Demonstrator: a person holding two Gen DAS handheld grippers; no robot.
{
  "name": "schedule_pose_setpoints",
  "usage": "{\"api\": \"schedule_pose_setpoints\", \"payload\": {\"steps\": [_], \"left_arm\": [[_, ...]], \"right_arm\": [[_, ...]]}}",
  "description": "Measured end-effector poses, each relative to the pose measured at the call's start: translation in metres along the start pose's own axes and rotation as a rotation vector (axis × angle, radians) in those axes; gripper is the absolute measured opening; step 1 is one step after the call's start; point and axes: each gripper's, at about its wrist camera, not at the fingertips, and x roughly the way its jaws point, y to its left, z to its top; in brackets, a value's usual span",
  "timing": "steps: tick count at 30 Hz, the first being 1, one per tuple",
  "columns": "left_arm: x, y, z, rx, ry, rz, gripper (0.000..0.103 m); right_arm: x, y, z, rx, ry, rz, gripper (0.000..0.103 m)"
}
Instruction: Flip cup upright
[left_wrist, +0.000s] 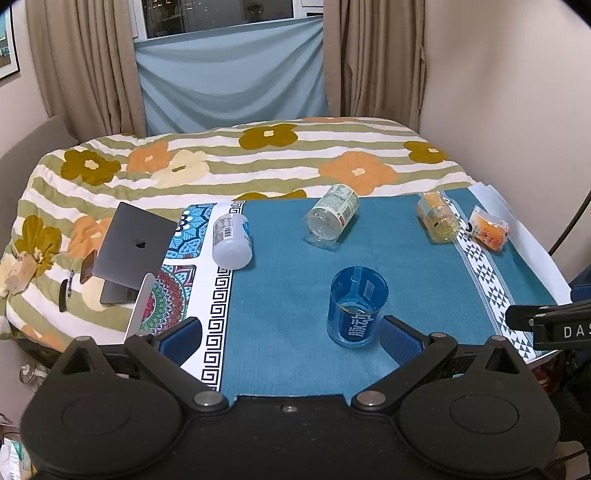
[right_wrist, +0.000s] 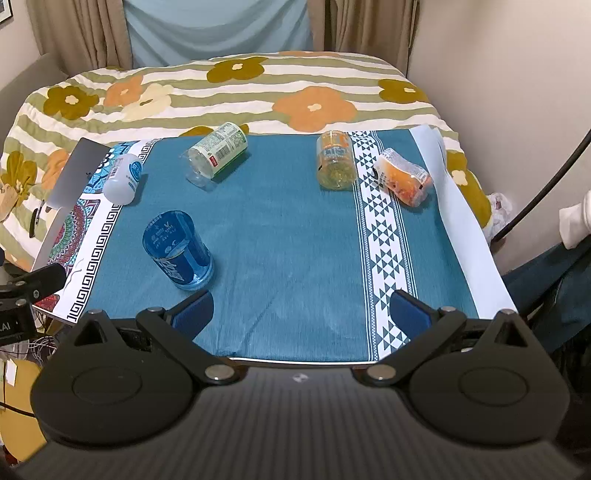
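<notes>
A clear blue cup (left_wrist: 355, 307) with white lettering stands upright on the teal cloth (left_wrist: 288, 280), mouth up. My left gripper (left_wrist: 291, 336) is open and empty; the cup stands just ahead of it, close to the right finger (left_wrist: 400, 341), apart from both pads. In the right wrist view the same cup (right_wrist: 179, 251) stands at the left. My right gripper (right_wrist: 303, 314) is open and empty over the table's front edge, to the right of the cup.
Several cups lie on their sides at the back: a white one (left_wrist: 232, 240), a green-labelled clear one (left_wrist: 332, 215), an orange one (left_wrist: 437, 218) and an orange packet cup (left_wrist: 489, 229). A laptop (left_wrist: 133, 251) stands at the left on the bed.
</notes>
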Motion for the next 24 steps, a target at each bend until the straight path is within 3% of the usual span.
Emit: {"api": "schedule_pose_setpoints", "payload": {"steps": [24], "left_arm": [[-0.0018,0.0003,-0.0001,-0.011,-0.005,-0.003,0.103]], "right_arm": [[-0.0014,0.0012,0.0004,0.003,-0.002,0.0,0.103]]}}
